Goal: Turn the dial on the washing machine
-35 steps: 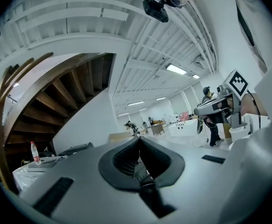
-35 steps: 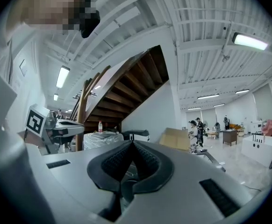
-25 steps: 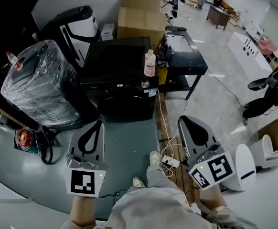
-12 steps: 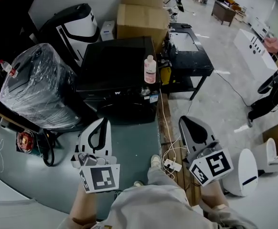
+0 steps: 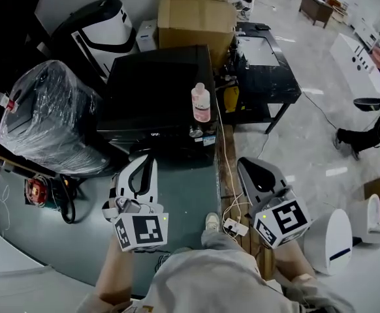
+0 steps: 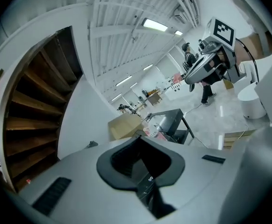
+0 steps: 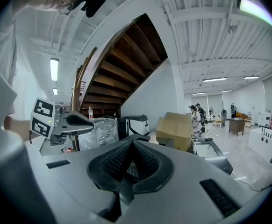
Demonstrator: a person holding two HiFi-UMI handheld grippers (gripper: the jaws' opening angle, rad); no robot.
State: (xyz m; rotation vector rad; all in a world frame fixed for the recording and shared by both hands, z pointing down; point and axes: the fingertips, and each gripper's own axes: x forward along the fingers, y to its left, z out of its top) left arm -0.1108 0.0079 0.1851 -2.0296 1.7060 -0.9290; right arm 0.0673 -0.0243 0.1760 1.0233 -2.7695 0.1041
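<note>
The black washing machine point(image 5: 154, 87) stands ahead of me with its silver dial point(image 5: 196, 132) at the right end of the front panel. On its top sits a pink bottle point(image 5: 202, 103). My left gripper point(image 5: 147, 158) is shut and empty, its tips just short of the machine's front, left of the dial. My right gripper point(image 5: 245, 163) hangs shut and empty over the floor, to the right of and below the dial. In the left gripper view the shut left gripper point(image 6: 139, 141) points at the machine point(image 6: 148, 175). The right gripper point(image 7: 133, 146) view shows its tips together.
A plastic-wrapped appliance point(image 5: 46, 119) stands left of the machine, a cardboard box point(image 5: 195, 18) behind it, a black table point(image 5: 268, 77) to its right. Cables and a power strip point(image 5: 232, 225) lie on a wooden strip by my shoe point(image 5: 211, 222). A white device point(image 5: 337, 237) stands at the right.
The left gripper has moved forward and to the right, up to the machine's front. The view has closed in on the machine. The right gripper has shifted only slightly.
</note>
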